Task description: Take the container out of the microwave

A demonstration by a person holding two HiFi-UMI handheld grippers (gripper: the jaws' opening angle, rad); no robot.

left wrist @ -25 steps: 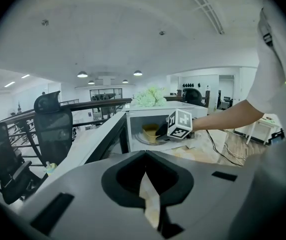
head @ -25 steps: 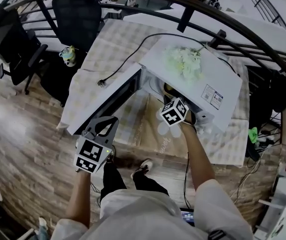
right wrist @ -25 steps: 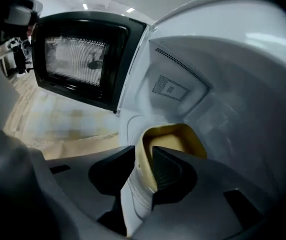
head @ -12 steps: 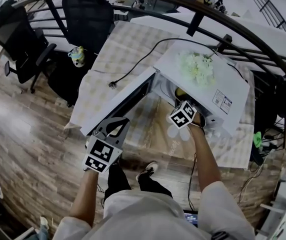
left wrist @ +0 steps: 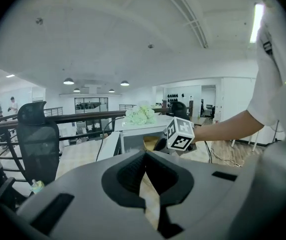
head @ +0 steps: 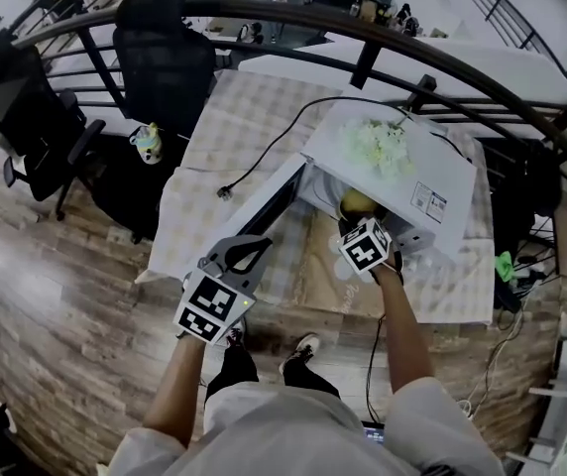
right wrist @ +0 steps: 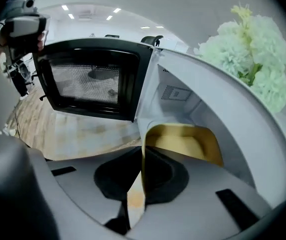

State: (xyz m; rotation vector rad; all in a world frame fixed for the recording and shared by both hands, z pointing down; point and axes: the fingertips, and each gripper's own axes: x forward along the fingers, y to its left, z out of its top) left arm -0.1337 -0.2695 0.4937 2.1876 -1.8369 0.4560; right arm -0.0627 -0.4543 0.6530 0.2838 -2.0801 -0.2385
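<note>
Where right hand-held gripper (right wrist: 143,156) pinches, yellow container (right wrist: 183,144) thin-walled, squarish.

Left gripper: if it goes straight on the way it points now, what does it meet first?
Most likely the open front of the microwave, about where the yellow container sits. The open door lies just left of that line. Depth is unclear.

We record the microwave (head: 412,181) casing as smooth white, faintly glossy, metal-like. Its door window (right wrist: 85,84) is dark and glossy over fine mesh. The container (right wrist: 183,144) is yellow, smooth and matt, plastic by its look. The tablecloth (head: 249,117) is matt checked cloth; the floor (head: 56,296) is wood plank with a sheen.
</note>
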